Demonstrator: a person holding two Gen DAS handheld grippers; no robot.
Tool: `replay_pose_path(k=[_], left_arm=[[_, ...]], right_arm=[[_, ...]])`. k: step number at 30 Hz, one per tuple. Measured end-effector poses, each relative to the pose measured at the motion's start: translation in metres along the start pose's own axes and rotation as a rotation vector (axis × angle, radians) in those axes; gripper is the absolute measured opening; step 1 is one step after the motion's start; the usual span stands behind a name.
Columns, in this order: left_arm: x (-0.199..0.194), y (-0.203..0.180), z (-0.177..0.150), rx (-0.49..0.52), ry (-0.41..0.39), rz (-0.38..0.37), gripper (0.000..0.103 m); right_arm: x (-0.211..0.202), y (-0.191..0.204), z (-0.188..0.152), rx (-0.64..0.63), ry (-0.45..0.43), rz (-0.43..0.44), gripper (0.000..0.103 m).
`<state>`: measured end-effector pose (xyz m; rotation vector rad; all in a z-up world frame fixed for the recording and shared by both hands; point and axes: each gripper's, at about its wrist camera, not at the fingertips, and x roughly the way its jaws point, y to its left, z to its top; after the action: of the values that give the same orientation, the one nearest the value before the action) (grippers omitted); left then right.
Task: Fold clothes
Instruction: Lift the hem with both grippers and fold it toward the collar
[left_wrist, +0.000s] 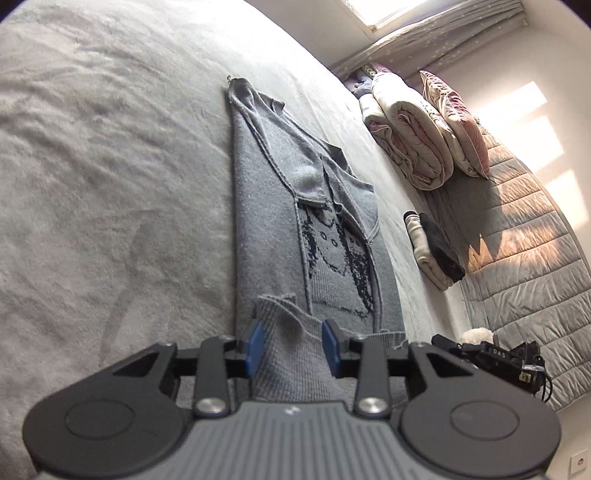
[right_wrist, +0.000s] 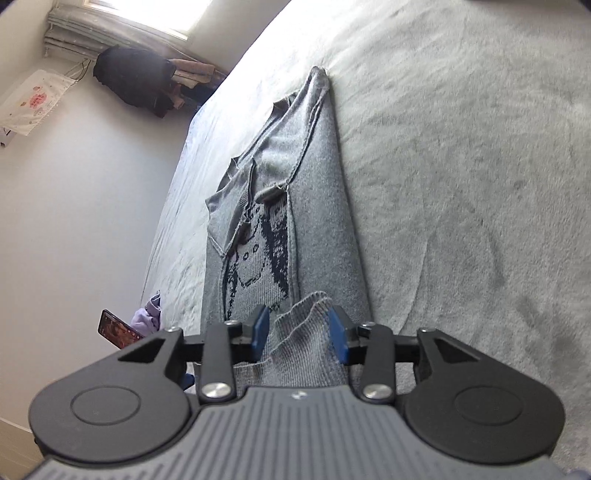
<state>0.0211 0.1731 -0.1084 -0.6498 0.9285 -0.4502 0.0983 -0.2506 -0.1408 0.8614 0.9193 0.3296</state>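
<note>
Jaws apart on both grippers, left gripper & right gripper, sweater hem loose between; I'd regrip deep, lift evenly.

a: what's on the bed?
b: a grey knitted sweater, lying flat, sides folded inward into a long strip, dark pattern showing, ribbed hem bunched up at the near end.

A bed with a pale grey fleecy cover is carrying a grey knitted sweater, which is lying lengthwise on it, sleeves folded in, dark knitted pattern showing, its ribbed hem nearest.
</note>
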Motion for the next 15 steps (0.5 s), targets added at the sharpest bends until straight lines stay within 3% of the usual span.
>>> replay_pose_path(k=[11, 13, 14, 15], left_arm=[[0.019, -0.016, -0.007, 0.128, 0.026, 0.083, 0.032], [0.022, -0.015, -0.009, 0.133, 0.030, 0.097, 0.016], [0.022, -0.016, -0.009, 0.136, 0.030, 0.100, 0.007], [0.021, -0.016, -0.008, 0.133, 0.026, 0.091, 0.007]], right_arm=[[0.023, 0.009, -0.019, -0.152, 0.028, -0.098, 0.041], [0.026, 0.013, -0.022, -0.192, 0.013, -0.119, 0.032], [0.027, 0.015, -0.023, -0.216, 0.006, -0.129, 0.018], [0.027, 0.017, -0.024, -0.232, -0.004, -0.131, 0.015]])
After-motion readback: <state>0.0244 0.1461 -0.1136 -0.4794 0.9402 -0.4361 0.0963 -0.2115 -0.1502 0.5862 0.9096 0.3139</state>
